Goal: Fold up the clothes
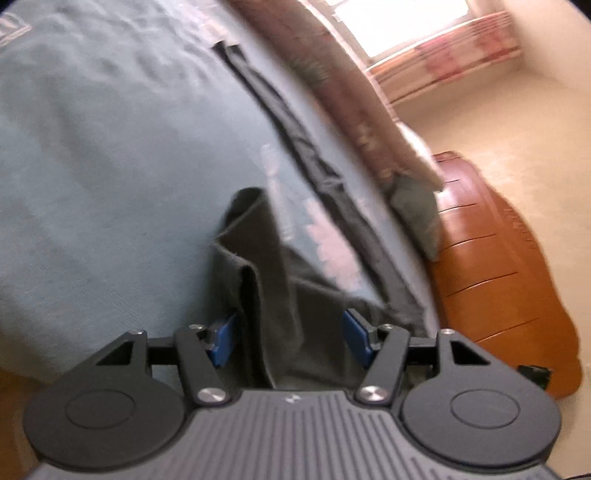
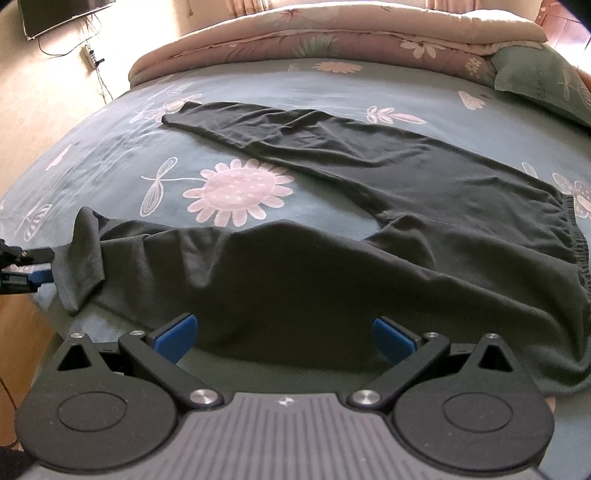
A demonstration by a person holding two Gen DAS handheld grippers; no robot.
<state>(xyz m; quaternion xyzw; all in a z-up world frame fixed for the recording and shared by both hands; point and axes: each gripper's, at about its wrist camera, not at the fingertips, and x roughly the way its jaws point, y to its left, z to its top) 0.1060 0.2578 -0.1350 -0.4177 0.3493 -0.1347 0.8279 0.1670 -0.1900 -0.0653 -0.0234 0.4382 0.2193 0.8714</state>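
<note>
Dark grey trousers spread across a teal bedsheet printed with pale pink flowers. Far leg stretched flat and fairly smooth toward the upper left; near leg rumpled, humped in the middle, with its cuff lifted and folded over at the left edge of the bed. Gathered elastic waistband at the far right, partly cut off by the frame edge.

Left gripper seen in its own view with blue pads set apart on either side of the raised cuff cloth; cloth between the jaws but no pad clearly pressing on it, so released rather than clamped (blur makes the exact contact hard to judge). Same gripper visible in the right wrist view only as a sliver at the left border, just beside the cuff.

Right gripper poised over the near edge of the trousers, jaws spread wide, holding nothing.

Folded floral quilt along the far side of the bed, green pillow at the upper right, partly cropped. Wooden headboard smeared by motion in the left wrist view; window washed out by glare. Wall-mounted screen clipped at the top left corner.
</note>
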